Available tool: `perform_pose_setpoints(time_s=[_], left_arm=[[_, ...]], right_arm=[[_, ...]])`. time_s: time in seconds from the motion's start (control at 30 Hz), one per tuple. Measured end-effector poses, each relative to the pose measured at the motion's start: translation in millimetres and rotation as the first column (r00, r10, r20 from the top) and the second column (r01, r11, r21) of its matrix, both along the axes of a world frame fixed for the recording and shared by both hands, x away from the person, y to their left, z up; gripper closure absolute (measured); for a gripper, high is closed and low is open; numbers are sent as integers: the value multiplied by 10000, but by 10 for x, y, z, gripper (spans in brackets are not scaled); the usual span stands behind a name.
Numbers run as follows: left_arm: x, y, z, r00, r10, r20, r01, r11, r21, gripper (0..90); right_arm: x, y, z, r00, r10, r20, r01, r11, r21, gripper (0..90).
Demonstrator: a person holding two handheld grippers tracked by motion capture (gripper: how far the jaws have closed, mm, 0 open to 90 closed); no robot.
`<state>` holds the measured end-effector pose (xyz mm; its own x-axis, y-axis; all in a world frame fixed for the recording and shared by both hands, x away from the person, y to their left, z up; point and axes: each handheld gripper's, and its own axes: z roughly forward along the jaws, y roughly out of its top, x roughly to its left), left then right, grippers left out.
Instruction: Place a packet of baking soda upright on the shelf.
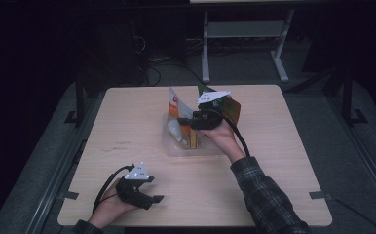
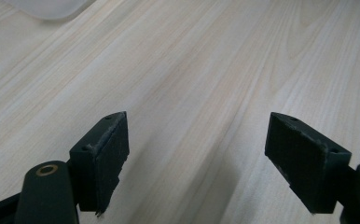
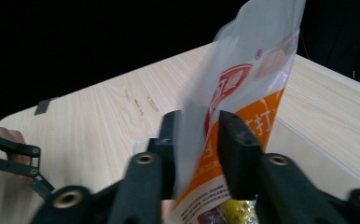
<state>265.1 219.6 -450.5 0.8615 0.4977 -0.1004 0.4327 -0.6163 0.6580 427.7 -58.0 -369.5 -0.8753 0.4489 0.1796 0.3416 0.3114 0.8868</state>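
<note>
A white and orange snack pouch (image 1: 175, 105) (image 3: 248, 70) stands upright in a clear plastic bin (image 1: 172, 148) at the middle of the table. My right gripper (image 1: 198, 119) (image 3: 199, 140) hovers at the bin with the pouch between its jaws. The jaws stand a little apart, and the flat pouch is not pinched between them. A green and orange packet (image 1: 231, 106) leans behind that gripper. Near the front left edge my left gripper (image 1: 154, 197) (image 2: 197, 158) rests low over bare wood, jaws wide apart with nothing between them.
The bin also holds a yellow pack (image 1: 194, 139) and a white item (image 1: 175, 129). The light wooden table (image 1: 127, 122) has bare wood around the bin. A corner of the bin (image 2: 47, 7) lies far ahead of the left jaws. Dark floor and metal frames surround the table.
</note>
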Motion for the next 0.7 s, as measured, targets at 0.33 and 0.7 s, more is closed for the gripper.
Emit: perform_pose_setpoints(time_s=[0.33,0.7], left_arm=[[0,-8,-7,10000,26,-29,-26,10000,-46,211],[-1,5,19,9997,100,223,-96,9998,-184,210]], right_arm=[[-160,-114,138,9995,-274,144,276,9995,-167,393],[-430,-354,197,9980,-210,599,228,9993,-286,319]])
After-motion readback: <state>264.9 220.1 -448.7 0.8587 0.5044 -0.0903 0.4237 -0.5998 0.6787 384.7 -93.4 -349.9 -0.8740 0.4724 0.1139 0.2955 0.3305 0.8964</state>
